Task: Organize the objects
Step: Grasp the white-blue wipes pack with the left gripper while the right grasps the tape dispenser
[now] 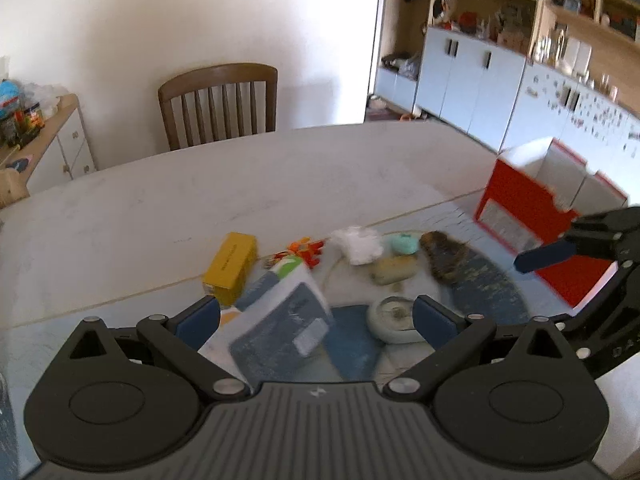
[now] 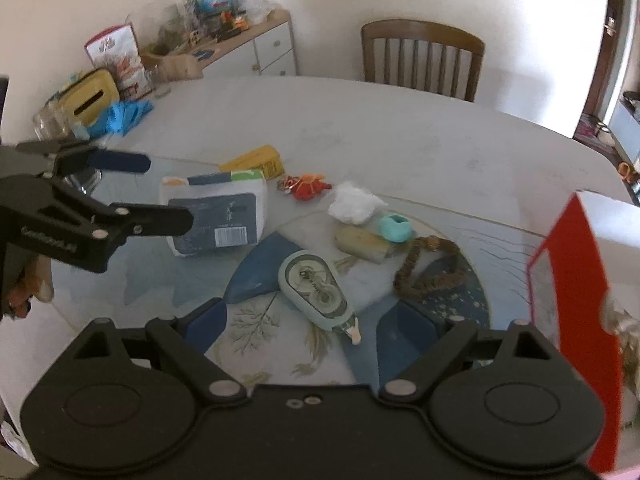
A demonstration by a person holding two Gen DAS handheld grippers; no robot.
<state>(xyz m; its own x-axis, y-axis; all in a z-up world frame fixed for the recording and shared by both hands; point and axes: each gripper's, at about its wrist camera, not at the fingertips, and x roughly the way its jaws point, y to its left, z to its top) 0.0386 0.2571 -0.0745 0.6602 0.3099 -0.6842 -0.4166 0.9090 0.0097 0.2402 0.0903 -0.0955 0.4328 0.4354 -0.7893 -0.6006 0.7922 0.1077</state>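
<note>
Both claws stand wide open and hold nothing. The right claw [image 2: 302, 320] hangs over the blue mat [image 2: 260, 268]; the tape roller [image 2: 314, 286] lies on the table just ahead of it, between the lines of its two fingers but not touched by them. The roller's long axis runs slanted, from far-left to near-right, and its pointed tip comes toward the claw's right finger. Ahead of the roller, further from the claw, lie a tan block [image 2: 360, 242], a teal piece [image 2: 396, 229], a white wad [image 2: 354, 202] and an orange toy [image 2: 308, 186]; to the right of these a brown braided cord [image 2: 430, 268] bends in a loop. Close on the claw's right side stands a red box [image 2: 568, 300], so there is little room on that side; its near edge is just beside the right finger.

The left claw [image 1: 316, 318] is over a white and blue packet [image 1: 280, 320]; the packet lies between its open fingers, and if they touch I cannot tell because of blur. The packet's long axis points away from the claw, a little to the left. A yellow box [image 1: 230, 268] lies just beyond the left finger, its long side also pointing away. Beyond all these things the table [image 1: 240, 184] is bare up to its far curved edge, where a chair [image 1: 218, 104] stands; there is the most open room.
</note>
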